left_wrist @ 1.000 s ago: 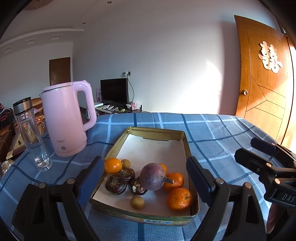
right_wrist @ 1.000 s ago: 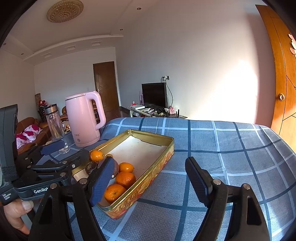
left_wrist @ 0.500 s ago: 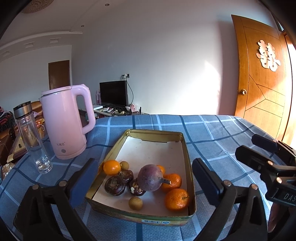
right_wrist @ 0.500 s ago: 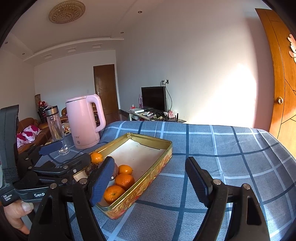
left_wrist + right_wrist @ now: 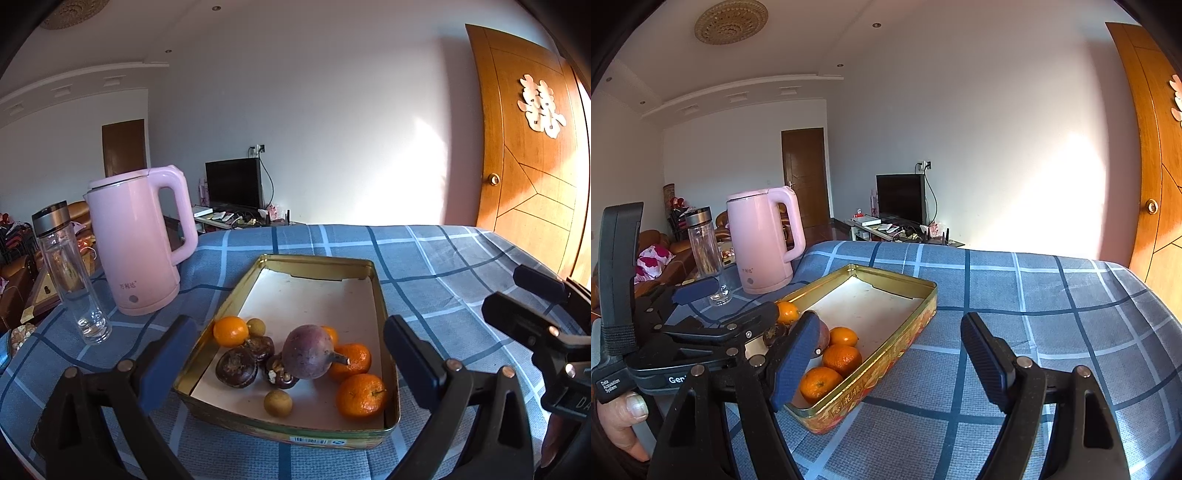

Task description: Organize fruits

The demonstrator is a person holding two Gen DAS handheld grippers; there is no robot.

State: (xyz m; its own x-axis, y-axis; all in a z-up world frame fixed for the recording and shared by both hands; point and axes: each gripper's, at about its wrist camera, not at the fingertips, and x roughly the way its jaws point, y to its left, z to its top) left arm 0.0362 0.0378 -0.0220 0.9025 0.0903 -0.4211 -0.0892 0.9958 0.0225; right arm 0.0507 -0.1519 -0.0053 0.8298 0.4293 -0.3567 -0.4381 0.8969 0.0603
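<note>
I see a living room with white walls, a dark television [image 5: 233, 182] far back and a big orange wooden door [image 5: 528, 162] on the right. In front of me is a table with a blue checked cloth [image 5: 436, 258]. On the cloth sits a long gold metal tin [image 5: 376, 291] with a white paper bottom, and all the fruit is piled in its near end. The far half of the tin is bare paper.

In the middle of the pile is a big round purple fruit with a short stem [image 5: 308, 351]. It leans on two dark brown round fruits [image 5: 236, 366] to its left. Three orange tangerines sit on its right side, with the nearest tangerine [image 5: 361, 395] close to the front wall of the tin. One more small orange fruit [image 5: 231, 331] sits at the left wall, with a tiny tan round fruit [image 5: 256, 326] touching it. Another tiny tan fruit [image 5: 277, 403] lies alone near the front.

A tall pink plastic kettle [image 5: 136, 243] stands on the cloth to the left of the tin, and a clear glass bottle with a silver cap [image 5: 68, 273] stands left of the kettle.

My left gripper [image 5: 284, 363] hangs just in front of the tin with its blue fingers spread wide, holding nothing. My right gripper [image 5: 890, 362] is off to the tin's right side, over the cloth, fingers wide too and holding nothing
</note>
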